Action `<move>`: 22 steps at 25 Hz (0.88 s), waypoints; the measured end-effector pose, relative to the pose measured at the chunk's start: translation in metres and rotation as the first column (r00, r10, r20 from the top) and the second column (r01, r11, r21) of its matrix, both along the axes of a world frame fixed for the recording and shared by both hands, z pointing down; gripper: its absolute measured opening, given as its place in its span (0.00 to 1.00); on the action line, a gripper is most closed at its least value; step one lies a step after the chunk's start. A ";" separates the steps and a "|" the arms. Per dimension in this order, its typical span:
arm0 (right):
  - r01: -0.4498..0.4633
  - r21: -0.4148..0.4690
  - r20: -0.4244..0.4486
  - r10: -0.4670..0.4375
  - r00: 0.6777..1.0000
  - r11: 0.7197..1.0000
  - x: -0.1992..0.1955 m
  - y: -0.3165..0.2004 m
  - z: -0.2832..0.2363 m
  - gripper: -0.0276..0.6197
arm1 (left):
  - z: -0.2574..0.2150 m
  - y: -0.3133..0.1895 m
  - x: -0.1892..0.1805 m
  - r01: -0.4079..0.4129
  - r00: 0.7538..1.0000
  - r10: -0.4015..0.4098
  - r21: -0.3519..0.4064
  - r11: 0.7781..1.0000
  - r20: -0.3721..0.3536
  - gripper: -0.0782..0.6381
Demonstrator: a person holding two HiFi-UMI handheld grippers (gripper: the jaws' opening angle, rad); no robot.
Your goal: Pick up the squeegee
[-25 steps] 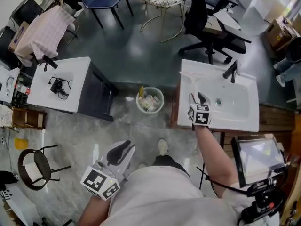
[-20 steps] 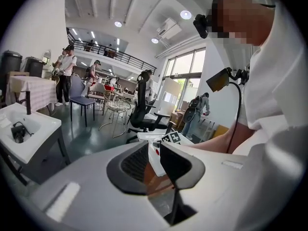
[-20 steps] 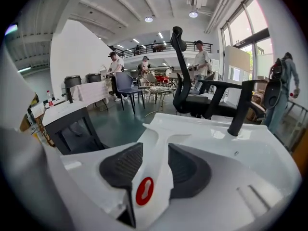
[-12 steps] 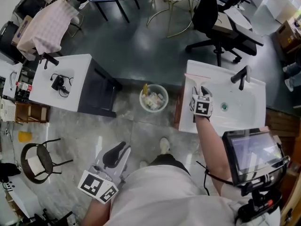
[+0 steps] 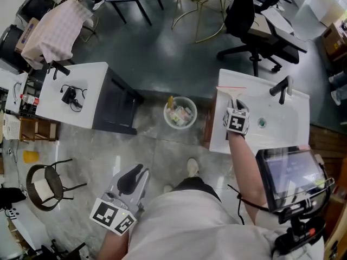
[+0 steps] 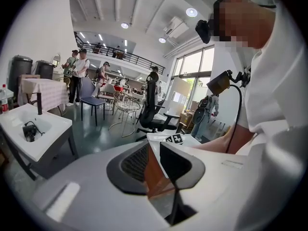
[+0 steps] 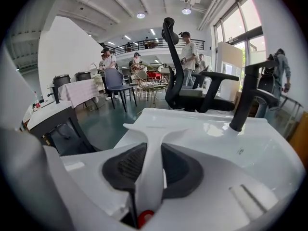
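Observation:
The white squeegee (image 5: 232,92) lies on the left rim of the white sink (image 5: 282,131), its T-shaped blade with a red edge pointing away from me. My right gripper (image 5: 234,107) is over its handle. In the right gripper view the squeegee's handle (image 7: 153,148) runs straight between the two dark pads (image 7: 124,165), which are closing and touch it on both sides. My left gripper (image 5: 138,173) hangs low over the floor at my left side. In the left gripper view its jaws (image 6: 153,160) stand a narrow way apart with nothing between them.
A black faucet (image 5: 282,85) stands at the sink's far edge. A round waste bin (image 5: 179,112) sits on the floor left of the sink, and a white side table (image 5: 65,104) with a cable is further left. A screen (image 5: 287,172) on a stand is at my right.
My right gripper moved from over the basin's left part onto the squeegee's handle, and its jaws have narrowed around it. The left gripper has hardly shifted.

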State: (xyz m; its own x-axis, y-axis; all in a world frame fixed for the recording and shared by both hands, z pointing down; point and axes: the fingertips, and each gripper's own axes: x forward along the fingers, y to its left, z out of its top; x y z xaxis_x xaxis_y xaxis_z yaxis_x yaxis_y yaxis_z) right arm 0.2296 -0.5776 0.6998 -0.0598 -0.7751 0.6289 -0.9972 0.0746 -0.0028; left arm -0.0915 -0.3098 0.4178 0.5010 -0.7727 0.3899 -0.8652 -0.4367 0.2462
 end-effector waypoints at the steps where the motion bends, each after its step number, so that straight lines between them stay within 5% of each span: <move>1: -0.001 0.002 0.002 0.001 1.000 1.000 0.001 0.001 -0.001 0.20 | -0.001 0.001 -0.001 -0.002 1.000 0.002 0.002 1.000 0.000 0.22; 22: 0.022 0.035 -0.017 -0.021 1.000 0.999 -0.015 0.120 -0.069 0.20 | -0.013 0.067 -0.022 -0.145 0.986 0.149 0.057 0.988 -0.074 0.22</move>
State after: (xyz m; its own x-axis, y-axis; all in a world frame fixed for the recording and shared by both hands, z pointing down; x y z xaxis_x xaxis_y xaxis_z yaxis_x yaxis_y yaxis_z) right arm 0.2145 -0.4580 0.6304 -0.0660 -0.7955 0.6024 -0.9953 0.0955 0.0172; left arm -0.1137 -0.2431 0.4049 0.6381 -0.7060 0.3072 -0.7695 -0.5718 0.2844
